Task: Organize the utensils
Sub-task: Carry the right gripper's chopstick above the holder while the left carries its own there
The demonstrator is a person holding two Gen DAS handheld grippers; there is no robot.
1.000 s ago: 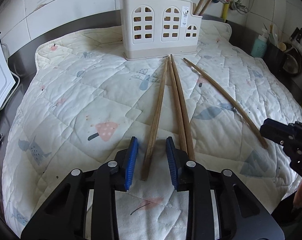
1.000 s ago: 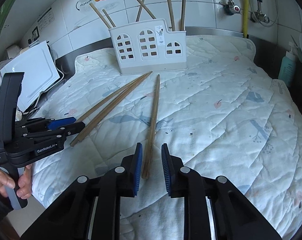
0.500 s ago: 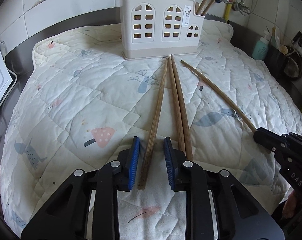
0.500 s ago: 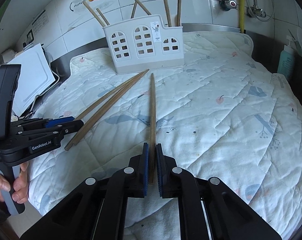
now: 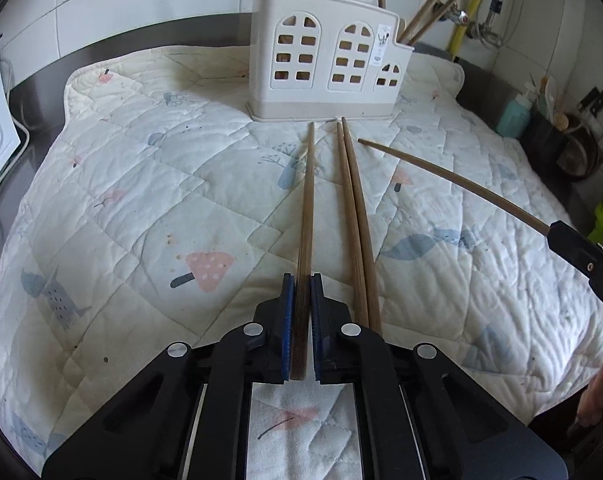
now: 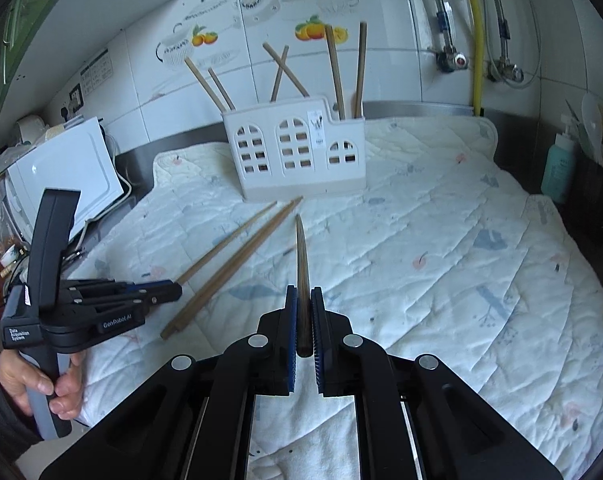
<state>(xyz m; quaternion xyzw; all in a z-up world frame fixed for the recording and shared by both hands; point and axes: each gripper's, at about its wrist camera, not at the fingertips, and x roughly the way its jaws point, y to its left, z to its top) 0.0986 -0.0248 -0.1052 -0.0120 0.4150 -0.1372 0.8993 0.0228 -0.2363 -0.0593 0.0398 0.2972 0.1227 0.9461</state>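
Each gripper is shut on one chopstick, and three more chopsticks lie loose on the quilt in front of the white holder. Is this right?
Not quite: the left wrist view shows only two loose chopsticks on the quilt. The rest holds: the left gripper and the right gripper each clamp one chopstick before the white holder.

Both wrist views look down low and close across the quilt (image 5: 141,200), sharing the white holder (image 5: 325,64) (image 6: 297,152) ahead

Both views are evenly lit by soft daylight — bright, with no harsh glare. The quilted cloth (image 5: 149,208) reads near white, its stitching throwing only faint shadows. The wall tiles (image 6: 381,8) carry a mild sheen in the upper centre. Fisheye bending curves straight lines near the edges, and dark vignetting fills the corners — focus is sharp throughout.
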